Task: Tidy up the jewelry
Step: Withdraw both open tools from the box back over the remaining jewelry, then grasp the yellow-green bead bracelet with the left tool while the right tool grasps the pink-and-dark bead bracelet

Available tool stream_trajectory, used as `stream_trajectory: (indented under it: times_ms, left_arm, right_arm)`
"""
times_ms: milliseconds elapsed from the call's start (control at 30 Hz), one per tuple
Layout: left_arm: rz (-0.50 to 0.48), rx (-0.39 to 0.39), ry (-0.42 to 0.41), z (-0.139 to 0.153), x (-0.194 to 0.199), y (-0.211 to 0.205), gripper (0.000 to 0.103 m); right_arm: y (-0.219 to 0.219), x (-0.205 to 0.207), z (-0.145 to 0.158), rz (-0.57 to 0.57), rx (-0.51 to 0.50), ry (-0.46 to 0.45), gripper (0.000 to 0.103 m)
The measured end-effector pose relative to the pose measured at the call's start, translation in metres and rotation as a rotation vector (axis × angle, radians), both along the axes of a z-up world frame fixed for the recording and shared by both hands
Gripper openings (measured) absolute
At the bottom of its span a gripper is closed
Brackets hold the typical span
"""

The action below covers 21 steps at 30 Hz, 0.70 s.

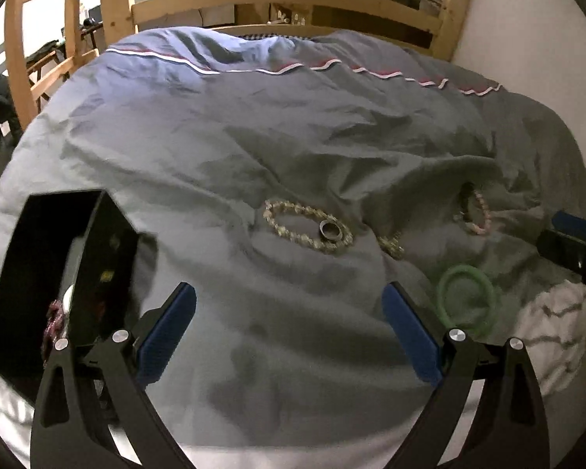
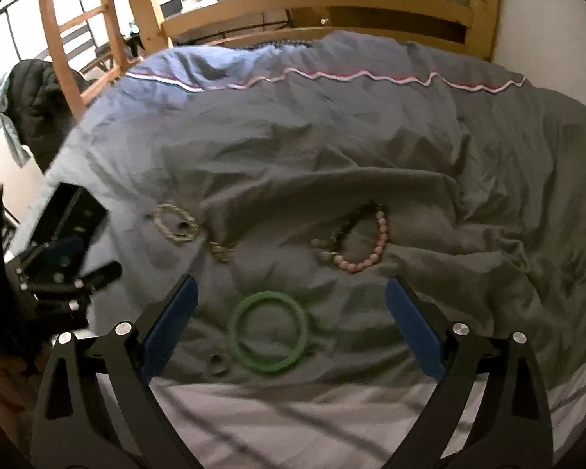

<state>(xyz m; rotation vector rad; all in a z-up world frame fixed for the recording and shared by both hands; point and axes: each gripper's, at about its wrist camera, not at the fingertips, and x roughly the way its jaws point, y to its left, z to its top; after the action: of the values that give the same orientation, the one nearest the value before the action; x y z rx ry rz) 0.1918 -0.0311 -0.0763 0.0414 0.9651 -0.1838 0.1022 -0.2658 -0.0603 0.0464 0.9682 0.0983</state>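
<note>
Left gripper (image 1: 289, 305) and right gripper (image 2: 291, 299), both with jaws spread wide and holding nothing, poised above a rumpled grey duvet (image 1: 254, 136); jewelry lies loose on the fabric, none yet gathered; green bangle (image 2: 268, 331) directly between the right jaws, the nearest candidate; small ring (image 2: 217, 361) just beside the bangle; pink bead bracelet (image 2: 361, 240) farther ahead, overlapping a darker strand; pale bead bracelet (image 1: 308, 224) ahead of the left jaws, with a metal ring (image 1: 330, 230) resting inside its loop; small gold-toned piece (image 1: 392, 244) near it; black box (image 1: 58, 273) at far left, apparently open, probably the destination. Recommended approach: lower the right jaws over one side of the bangle's rim, pressing lightly into the soft bedding; close on the rim alone, avoiding gathered cloth; lift level toward the box.
</note>
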Motion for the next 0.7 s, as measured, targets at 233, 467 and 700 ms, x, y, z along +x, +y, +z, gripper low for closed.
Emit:
stream_trajectory:
  times_ms: [233, 467, 700]
  left_arm:
    - [-0.044, 0.032, -0.010, -0.031, 0.053, -0.011, 0.095]
    - [-0.066, 0.017, -0.017, -0.046, 0.067, -0.012, 0.094]
    - [-0.109, -0.001, -0.013, -0.049, 0.067, -0.017, 0.080]
  right_arm:
    - [-0.003, 0.035, -0.025, -0.011, -0.130, 0.000, 0.096]
    - [-0.017, 0.044, -0.043, -0.045, -0.066, -0.009, 0.096]
    - [-0.034, 0.051, -0.068, -0.120, 0.015, 0.016, 0.095]
